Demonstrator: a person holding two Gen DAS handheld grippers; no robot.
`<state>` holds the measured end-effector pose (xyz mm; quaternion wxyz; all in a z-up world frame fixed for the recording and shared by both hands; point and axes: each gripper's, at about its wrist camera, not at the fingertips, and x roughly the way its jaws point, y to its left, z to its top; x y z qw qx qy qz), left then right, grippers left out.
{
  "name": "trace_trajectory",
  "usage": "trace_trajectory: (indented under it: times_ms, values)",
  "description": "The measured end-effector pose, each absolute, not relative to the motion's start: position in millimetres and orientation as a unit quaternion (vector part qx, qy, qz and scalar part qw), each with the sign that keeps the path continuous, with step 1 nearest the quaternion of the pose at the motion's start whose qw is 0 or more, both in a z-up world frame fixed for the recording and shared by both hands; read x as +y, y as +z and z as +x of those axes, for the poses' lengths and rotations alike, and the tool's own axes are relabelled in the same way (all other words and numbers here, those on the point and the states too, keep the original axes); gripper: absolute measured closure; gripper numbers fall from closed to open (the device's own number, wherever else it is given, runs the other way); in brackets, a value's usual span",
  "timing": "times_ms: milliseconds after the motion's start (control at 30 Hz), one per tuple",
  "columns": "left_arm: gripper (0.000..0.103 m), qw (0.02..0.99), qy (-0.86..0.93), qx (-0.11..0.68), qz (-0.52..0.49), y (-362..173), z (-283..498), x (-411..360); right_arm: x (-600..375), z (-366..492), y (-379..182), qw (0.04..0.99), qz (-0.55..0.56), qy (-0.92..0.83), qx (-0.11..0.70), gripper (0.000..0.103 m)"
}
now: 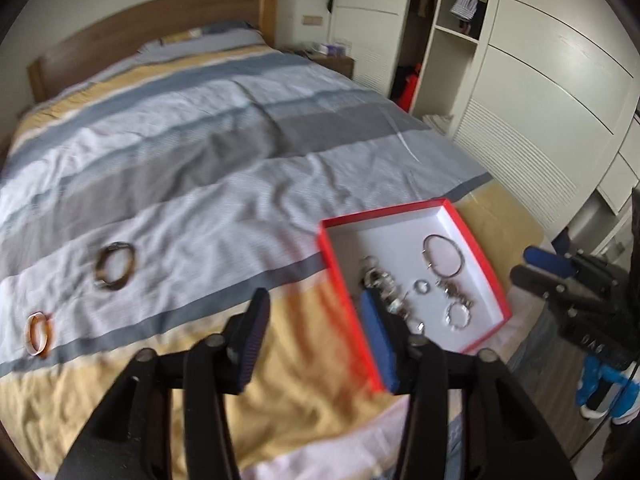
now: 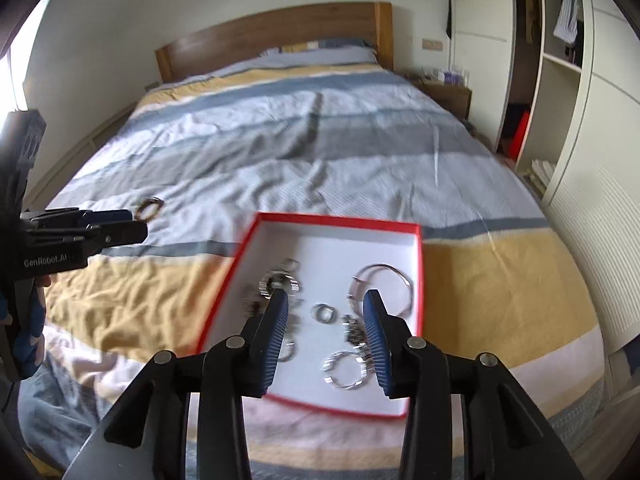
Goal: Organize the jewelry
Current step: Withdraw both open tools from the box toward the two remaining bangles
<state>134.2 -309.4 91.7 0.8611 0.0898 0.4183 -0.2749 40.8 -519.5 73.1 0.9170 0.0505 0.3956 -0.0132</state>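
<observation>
A red box (image 2: 416, 280) with a white floor is lying on the striped bed (image 1: 200, 152), and most of the jewelry is already sitting inside it: a thin silver bangle (image 2: 382, 286), a small ring (image 2: 325, 313), a larger sparkly ring (image 2: 345, 369) and a heap of chunky silver chain (image 2: 280, 280). Two pieces are lying loose on the cover, well apart from the box: a dark brown bracelet (image 1: 116, 266) and a pale orange bangle (image 1: 39, 334).

The right gripper (image 2: 326, 304) is hovering over the box with its fingers apart and nothing between them. The left gripper (image 1: 316, 308) is hanging over the bed just beside the box's near-left edge, fingers also apart and holding nothing. Judging from this, the sorting is well along and the step in hand is collecting the last loose pieces. The next move probably calls for the left gripper to swing out toward the brown bracelet, come down with one finger inside the loop or both across the band, and close without snagging the soft, wrinkled cover.

The left view is the only one showing both stray pieces; the right view is catching just the brown bracelet, partly hidden behind the left gripper's tip, and misses the orange bangle altogether. The right view, though, is giving the clearer look at what lies in the box.
</observation>
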Motion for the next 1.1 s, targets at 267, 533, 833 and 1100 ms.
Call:
trace_trajectory:
  times_ms: [267,533,833,1100]
  values:
    - [0.055,0.887,-0.227,0.396,0.066,111.1,86.6,-222.5,-454.2,20.6,100.9,0.925,0.048,0.013,0.377,0.059]
    - [0.055,0.898,-0.178,0.399,0.042,104.6,63.1,-112.9,-400.3,17.4,122.4,0.928,0.050,0.026,0.368,0.057]
    - [0.055,0.911,-0.083,0.403,0.007,64.9,72.2,7.8,-329.5,59.5,113.5,0.920,0.008,0.072,0.386,0.055]
    - [0.055,0.904,-0.052,0.422,-0.047,27.5,116.3,56.4,-288.0,131.0,75.2,0.901,-0.002,0.109,0.420,0.055]
